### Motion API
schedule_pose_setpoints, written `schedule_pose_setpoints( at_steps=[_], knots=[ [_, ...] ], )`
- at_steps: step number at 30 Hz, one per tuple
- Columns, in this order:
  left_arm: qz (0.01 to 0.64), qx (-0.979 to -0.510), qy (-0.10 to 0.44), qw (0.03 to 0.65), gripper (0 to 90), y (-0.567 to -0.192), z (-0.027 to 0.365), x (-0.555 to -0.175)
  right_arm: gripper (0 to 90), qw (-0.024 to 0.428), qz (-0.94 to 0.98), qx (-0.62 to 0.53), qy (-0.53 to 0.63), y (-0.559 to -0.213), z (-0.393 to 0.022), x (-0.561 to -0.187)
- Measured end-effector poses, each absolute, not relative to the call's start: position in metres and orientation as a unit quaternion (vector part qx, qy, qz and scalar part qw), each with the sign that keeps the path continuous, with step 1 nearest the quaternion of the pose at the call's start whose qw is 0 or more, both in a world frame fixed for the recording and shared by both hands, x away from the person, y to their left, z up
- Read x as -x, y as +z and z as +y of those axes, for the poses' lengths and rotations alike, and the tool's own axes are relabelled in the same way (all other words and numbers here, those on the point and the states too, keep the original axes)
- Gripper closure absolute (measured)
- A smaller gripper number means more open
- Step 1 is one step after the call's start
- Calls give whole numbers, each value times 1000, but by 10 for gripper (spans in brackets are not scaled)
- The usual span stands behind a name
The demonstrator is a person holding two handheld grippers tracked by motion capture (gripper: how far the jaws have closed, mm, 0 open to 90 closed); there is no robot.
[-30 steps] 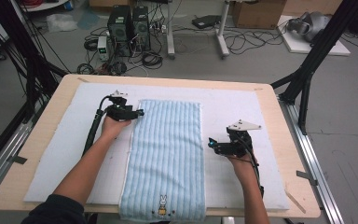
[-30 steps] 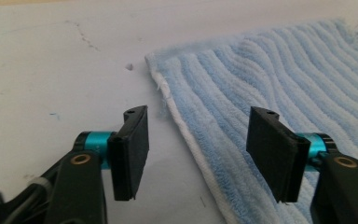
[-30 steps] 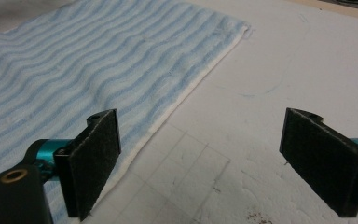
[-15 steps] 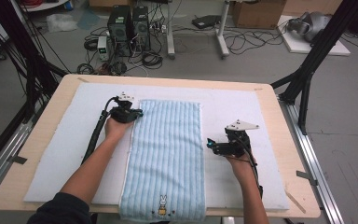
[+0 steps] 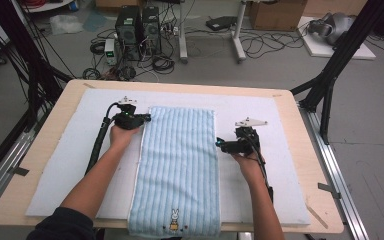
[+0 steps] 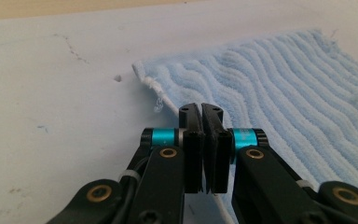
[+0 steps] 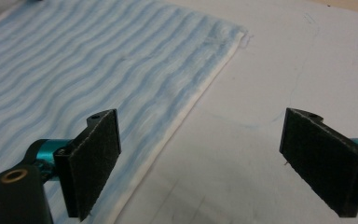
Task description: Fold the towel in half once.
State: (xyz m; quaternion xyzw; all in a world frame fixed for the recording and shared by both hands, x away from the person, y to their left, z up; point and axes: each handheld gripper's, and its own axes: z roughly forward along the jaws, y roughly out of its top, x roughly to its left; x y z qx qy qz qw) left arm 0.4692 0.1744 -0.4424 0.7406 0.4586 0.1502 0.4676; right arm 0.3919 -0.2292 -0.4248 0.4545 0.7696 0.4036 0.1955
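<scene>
Light-blue striped terry towel lies flat in the middle of the white padded mat that covers the wooden table. Its near end, with a small rabbit picture, reaches the near edge of the table, and its far end stops a little before the far edge of the mat. On both long sides of the towel I see wide bare mat, so I have free room to the left and to the right.

In the left gripper view the towel shows wavy ribs and a white hem, with some loose threads at the far left corner.

My left gripper rests at the left long edge of the towel, near that far corner, and points toward the cloth. Its jaws have just been closing and are now clenched together; they stand right on the white hem, but I cannot tell if the hem is pinched between them.

My right gripper is just beside the right long edge, further toward me than the left one. Its jaws are released wide, one over the hem, the other over bare mat.
</scene>
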Motion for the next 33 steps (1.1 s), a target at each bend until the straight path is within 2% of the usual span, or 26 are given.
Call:
schedule_pose_setpoints(
  at_steps=[3, 10, 14, 17, 20, 21, 22, 26, 28, 33],
  knots=[
    [456, -740, 148, 472, 868, -442, 175, -469, 120, 189, 774, -461, 391, -426, -221, -412],
    [455, -739, 142, 476, 868, -442, 176, -469, 332, 165, 783, -475, 367, -430, -204, -450],
    [456, -741, 138, 474, 868, -443, 177, -469, 421, 150, 797, -470, 349, -437, -188, -463],
    [457, -740, 137, 474, 868, -443, 178, -469, 498, 160, 807, -462, 331, -440, -177, -465],
    [458, -741, 134, 473, 868, -443, 180, -470, 679, 169, 813, -455, 323, -439, -174, -465],
    [459, -740, 133, 474, 869, -443, 180, -470, 802, 165, 816, -449, 326, -438, -172, -465],
    [458, -740, 133, 475, 869, -443, 180, -470, 843, 164, 820, -442, 325, -438, -171, -465],
    [474, -713, 147, 495, 872, -440, 180, -473, 863, 206, 823, -428, 313, -437, -166, -466],
    [483, -699, 142, 507, 872, -437, 180, -474, 862, 212, 802, -445, 337, -435, -172, -468],
    [467, -702, 139, 519, 872, -433, 182, -471, 862, 217, 793, -438, 364, -428, -176, -465]
  ],
)
